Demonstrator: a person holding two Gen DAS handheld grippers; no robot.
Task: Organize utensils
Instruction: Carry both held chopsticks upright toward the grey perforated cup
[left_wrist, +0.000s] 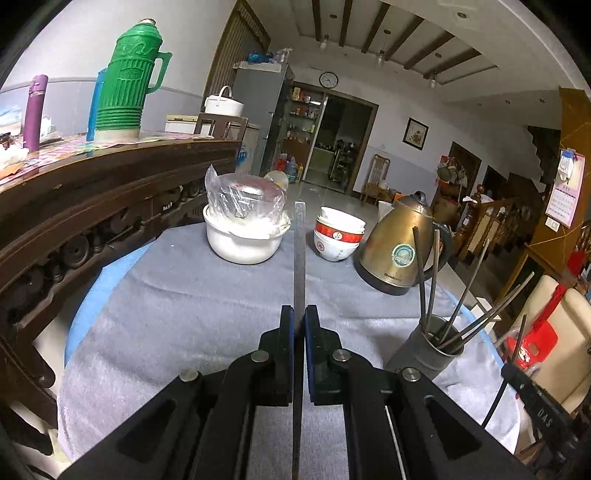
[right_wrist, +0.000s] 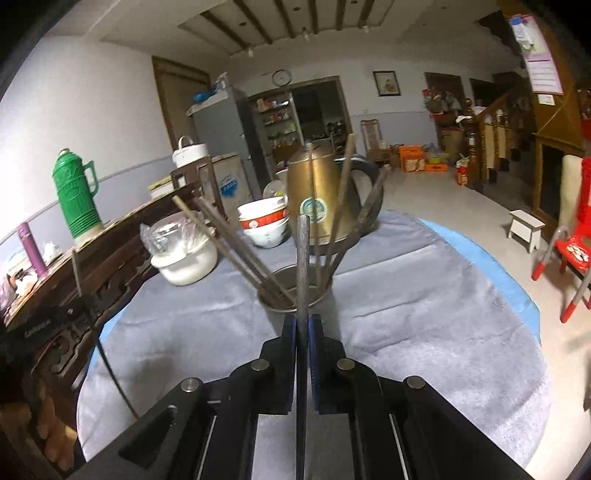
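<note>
Both claws clamped – left claw (left_wrist: 299, 314) grips one chopstick (left_wrist: 300, 251) over the table (left_wrist: 184, 314), right claw (right_wrist: 302, 321) grips another chopstick (right_wrist: 303, 258) just before the cup (right_wrist: 291, 291) of chopsticks.

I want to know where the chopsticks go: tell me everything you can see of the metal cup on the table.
The metal cup is a plain grey cylinder of dull steel, open-topped, standing on the grey tablecloth in front of the brass kettle. Several dark chopsticks stand in it, fanned outward against its rim. Neither gripper touches it.
</note>
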